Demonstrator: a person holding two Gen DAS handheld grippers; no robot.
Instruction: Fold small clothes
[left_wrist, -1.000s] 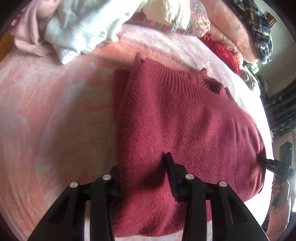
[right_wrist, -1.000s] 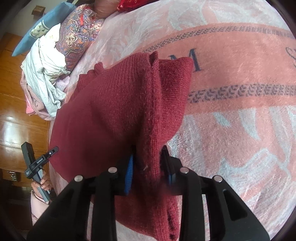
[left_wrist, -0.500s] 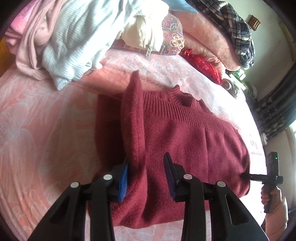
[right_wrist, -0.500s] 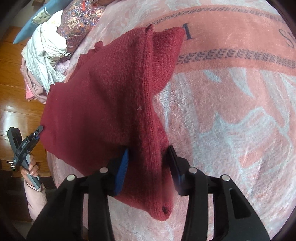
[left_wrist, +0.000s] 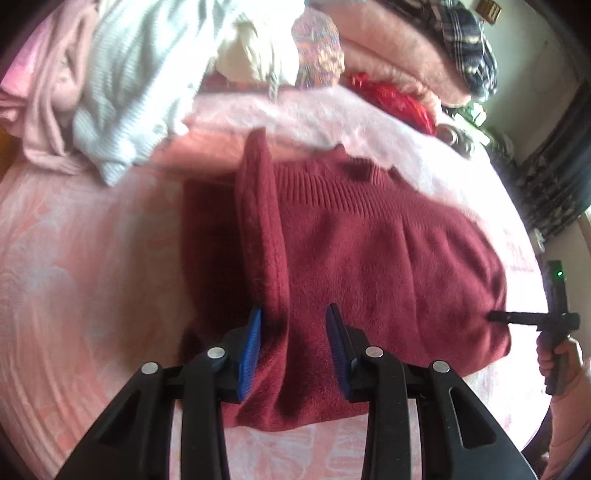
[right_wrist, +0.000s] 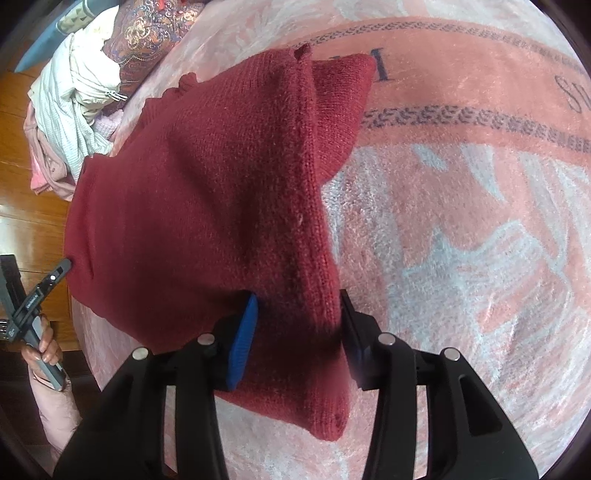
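Observation:
A dark red knit sweater (left_wrist: 369, 258) lies folded on a pink blanket (left_wrist: 92, 277). In the left wrist view my left gripper (left_wrist: 293, 343) has its jaws apart around a raised ridge of the sweater's left edge; the fabric touches the left blue pad (left_wrist: 249, 354). In the right wrist view the sweater (right_wrist: 207, 192) drapes between the jaws of my right gripper (right_wrist: 299, 332), which stand apart around its right edge. The right gripper also shows far right in the left wrist view (left_wrist: 535, 317), and the left gripper far left in the right wrist view (right_wrist: 40, 291), both at the sweater's sides.
A pile of clothes (left_wrist: 129, 74) in white, pink and patterned fabric lies at the far end of the bed, with a plaid cloth (left_wrist: 465, 44) and a red item (left_wrist: 395, 99) beside it. Wooden floor (right_wrist: 22, 206) shows past the bed's edge. The blanket (right_wrist: 461, 221) spreads to the right.
Both grippers have opened from pinching the sweater's edges. The left edge stands as a raised ridge, and both cameras have pulled back a little.

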